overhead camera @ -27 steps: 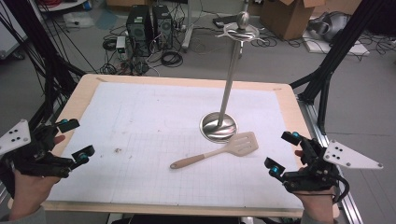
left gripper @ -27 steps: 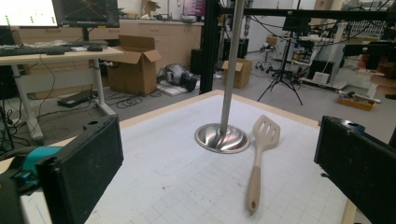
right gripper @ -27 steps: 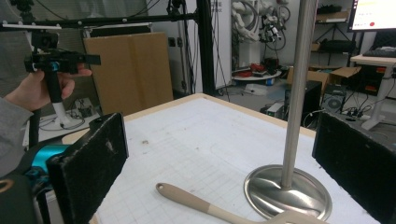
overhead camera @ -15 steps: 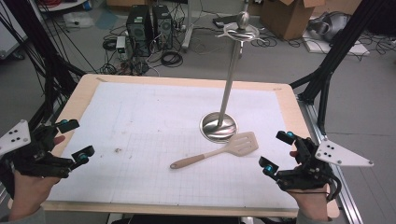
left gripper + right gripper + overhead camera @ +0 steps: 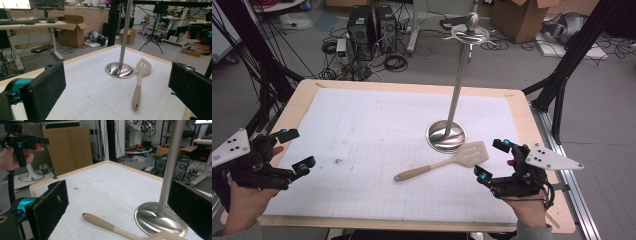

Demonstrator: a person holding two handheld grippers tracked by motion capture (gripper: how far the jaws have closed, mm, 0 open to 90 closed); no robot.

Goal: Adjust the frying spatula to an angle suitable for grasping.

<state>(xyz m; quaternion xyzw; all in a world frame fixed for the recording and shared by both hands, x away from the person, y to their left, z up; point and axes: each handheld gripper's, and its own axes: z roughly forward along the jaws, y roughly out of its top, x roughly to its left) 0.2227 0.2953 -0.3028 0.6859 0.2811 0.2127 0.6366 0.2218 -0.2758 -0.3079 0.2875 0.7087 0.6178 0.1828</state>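
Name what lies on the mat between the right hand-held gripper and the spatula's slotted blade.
Nothing: in the high view, only bare white gridded mat separates the right hand-held gripper from the spatula, its jaws open and empty.

A white gridded mat [image 5: 377,125] covers the wood-rimmed surface [image 5: 307,92], with a small dark speck [image 5: 338,161] near its left side. Beyond the far edge, two black computer towers [image 5: 371,27] stand among tangled cables [image 5: 392,62], and an open cardboard box [image 5: 518,17] sits on the floor
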